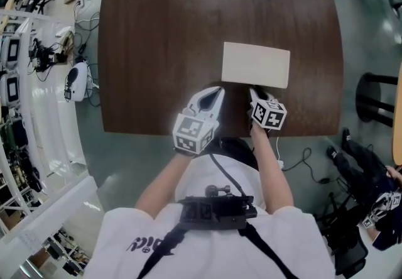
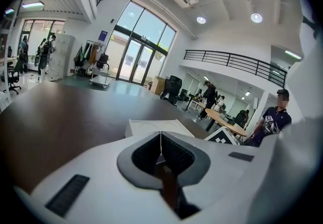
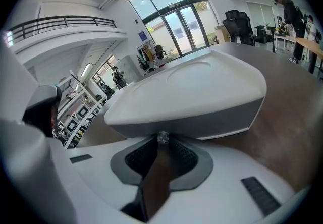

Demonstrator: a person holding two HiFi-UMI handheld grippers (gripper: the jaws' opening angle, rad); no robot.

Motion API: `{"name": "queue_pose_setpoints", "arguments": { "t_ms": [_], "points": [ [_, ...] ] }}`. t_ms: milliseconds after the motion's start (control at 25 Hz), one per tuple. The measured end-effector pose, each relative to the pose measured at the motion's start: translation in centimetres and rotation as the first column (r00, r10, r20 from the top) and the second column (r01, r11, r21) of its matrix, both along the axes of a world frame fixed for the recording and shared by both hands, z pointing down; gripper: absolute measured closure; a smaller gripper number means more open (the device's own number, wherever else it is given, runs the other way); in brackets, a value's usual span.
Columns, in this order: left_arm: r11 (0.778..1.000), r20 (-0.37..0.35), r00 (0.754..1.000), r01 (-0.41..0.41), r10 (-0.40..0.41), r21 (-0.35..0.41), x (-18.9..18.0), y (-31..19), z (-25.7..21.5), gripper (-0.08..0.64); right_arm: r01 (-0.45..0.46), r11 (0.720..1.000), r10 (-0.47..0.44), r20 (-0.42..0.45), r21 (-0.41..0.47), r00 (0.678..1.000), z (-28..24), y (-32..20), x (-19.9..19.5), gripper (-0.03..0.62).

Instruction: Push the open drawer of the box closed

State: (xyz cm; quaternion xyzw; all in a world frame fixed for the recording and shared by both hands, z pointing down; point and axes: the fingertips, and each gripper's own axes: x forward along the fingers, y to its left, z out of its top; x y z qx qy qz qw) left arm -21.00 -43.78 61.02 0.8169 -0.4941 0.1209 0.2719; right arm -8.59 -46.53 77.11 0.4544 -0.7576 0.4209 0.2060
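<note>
White box (image 1: 256,64), smooth matt shell, plastic by the look. Position? — K.

On the dark wood worktop (image 1: 157,51), at about 4 o'clock from its centre, well inside the near edge. Nothing else stands on the surface. — M.

Grippers? — K.

The right gripper (image 1: 254,91) is at the box's 6 o'clock, against the near face. Its own view shows the tips closed on a small shiny knob (image 3: 162,137) in the middle of the grey drawer front (image 3: 212,117). The left gripper (image 1: 218,90) is at the box's 8 o'clock, just off the corner. Its pads are pressed together with nothing between them, and it is not touching the box. — M.

Drawer travel left? — K.

I cannot tell. The white top overhangs the front in the right gripper view, and the head view hides the gap behind the gripper. — M.

Handling estimate? — K.

My judgement is that the box is a light, stiff, hollow shell. It is not fragile, but it will likely skate on the polished wood, so a push toward 12 o'clock may move the whole box instead of the drawer. The knob is tiny and probably slippery, so a pinch there steers poorly. — M.

Where to take hold? — K.

I suggest pressing flat on the drawer front around the knob, straight toward 12 o'clock. If the shell slides, the left gripper can brace its far side at 12 o'clock. — M.
</note>
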Motion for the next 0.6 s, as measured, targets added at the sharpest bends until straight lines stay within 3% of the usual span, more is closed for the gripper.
{"name": "queue_pose_setpoints", "arguments": {
  "t_ms": [360, 600],
  "points": [
    [1.000, 0.009, 1.000, -0.008, 0.007, 0.018, 1.6, 2.6, -0.2, 0.549, 0.028, 0.998, -0.029, 0.027, 0.057, 0.999, -1.2, 2.9, 1.1, 0.518],
    [0.997, 0.005, 1.000, -0.007, 0.006, 0.077, 3.4, 4.1, -2.5, 0.549, 0.004, 0.984, -0.022, 0.102, 0.176, 0.995, -7.2, 5.7, 2.5, 0.518]
  ]
}}
